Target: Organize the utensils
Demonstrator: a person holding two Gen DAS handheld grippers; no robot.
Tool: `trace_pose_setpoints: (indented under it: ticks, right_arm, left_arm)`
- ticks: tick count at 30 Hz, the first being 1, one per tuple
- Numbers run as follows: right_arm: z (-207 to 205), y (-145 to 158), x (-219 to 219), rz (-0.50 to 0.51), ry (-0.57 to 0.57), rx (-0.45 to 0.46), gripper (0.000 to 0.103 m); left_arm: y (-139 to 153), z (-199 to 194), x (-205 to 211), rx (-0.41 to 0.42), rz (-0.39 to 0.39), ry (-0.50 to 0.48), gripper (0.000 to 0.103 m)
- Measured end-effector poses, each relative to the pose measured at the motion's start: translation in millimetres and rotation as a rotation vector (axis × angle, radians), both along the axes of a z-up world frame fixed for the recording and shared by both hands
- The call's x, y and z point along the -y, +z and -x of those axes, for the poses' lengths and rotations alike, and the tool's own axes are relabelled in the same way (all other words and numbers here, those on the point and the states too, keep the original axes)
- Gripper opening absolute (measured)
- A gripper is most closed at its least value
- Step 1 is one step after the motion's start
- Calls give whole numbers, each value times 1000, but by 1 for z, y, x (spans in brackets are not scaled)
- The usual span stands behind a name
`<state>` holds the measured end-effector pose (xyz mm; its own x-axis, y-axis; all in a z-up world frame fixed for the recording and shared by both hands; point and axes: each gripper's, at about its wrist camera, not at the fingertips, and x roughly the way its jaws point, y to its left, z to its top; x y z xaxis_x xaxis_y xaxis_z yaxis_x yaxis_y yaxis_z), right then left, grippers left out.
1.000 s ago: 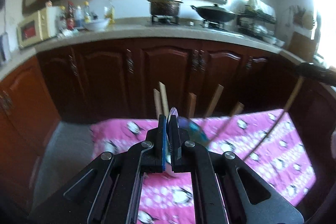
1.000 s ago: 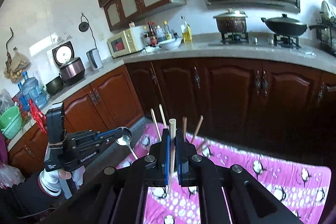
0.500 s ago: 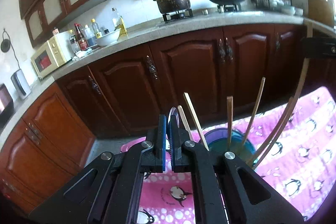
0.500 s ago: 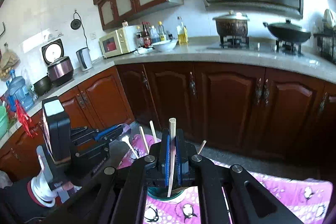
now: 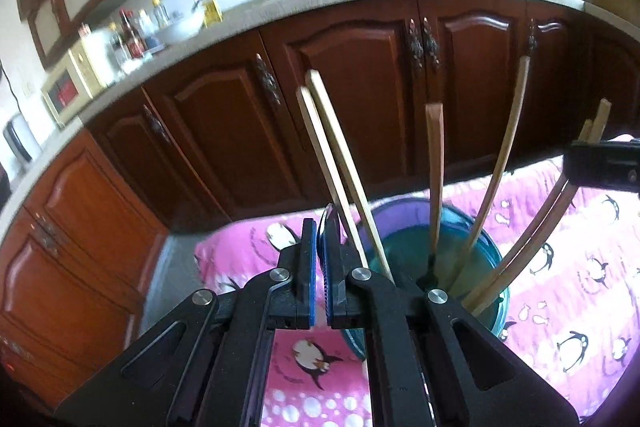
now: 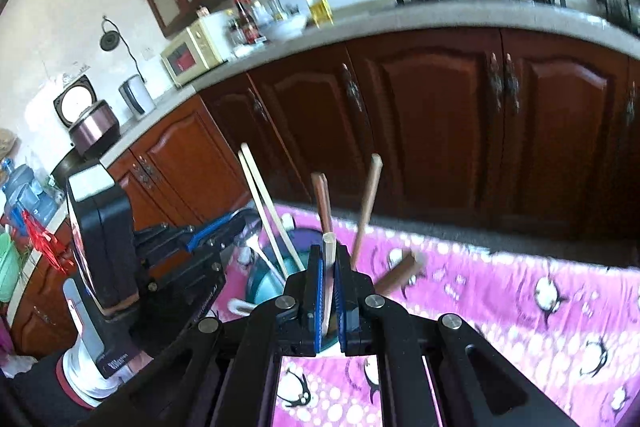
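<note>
A teal cup (image 5: 492, 263) stands on the pink penguin cloth (image 5: 560, 307) and holds several wooden chopsticks (image 5: 340, 163). My left gripper (image 5: 318, 227) is shut on a metal spoon, seen edge-on between its pads, just left of the cup rim. In the right wrist view the left gripper (image 6: 224, 231) holds that spoon (image 6: 256, 243) with its bowl up, over the cup (image 6: 264, 291). My right gripper (image 6: 329, 255) is shut on a pale chopstick (image 6: 328, 263) directly above the cup. It shows at the right edge of the left wrist view (image 5: 600, 167).
Dark wooden cabinets (image 5: 360, 99) run behind the table under a stone counter (image 6: 400, 23) with a pot, a wok, bottles and a microwave. The pink cloth (image 6: 520, 299) stretches to the right of the cup.
Both grippers have come down and closer to the cup. The chopsticks now loom larger in both views, and the spoon sits by the cup's rim.
</note>
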<state>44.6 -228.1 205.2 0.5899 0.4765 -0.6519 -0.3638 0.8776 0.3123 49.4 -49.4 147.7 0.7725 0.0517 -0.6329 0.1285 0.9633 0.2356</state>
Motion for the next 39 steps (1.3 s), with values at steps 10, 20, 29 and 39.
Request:
trace_pose_setpoints:
  ticks: [10, 20, 29, 39]
  right_arm:
    - [9, 12, 26, -56, -22, -25, 29]
    - [50, 11, 24, 11, -27, 18, 40]
    - [76, 0, -3, 97, -75, 66, 43]
    - [101, 14, -10, 96, -97, 122, 48]
  left_arm:
    - [14, 9, -12, -65, 157, 1, 20]
    - [53, 58, -32, 1, 278, 12, 53]
    - [51, 108, -21, 38, 262, 49, 53]
    - [58, 141, -22, 108, 242, 115, 53]
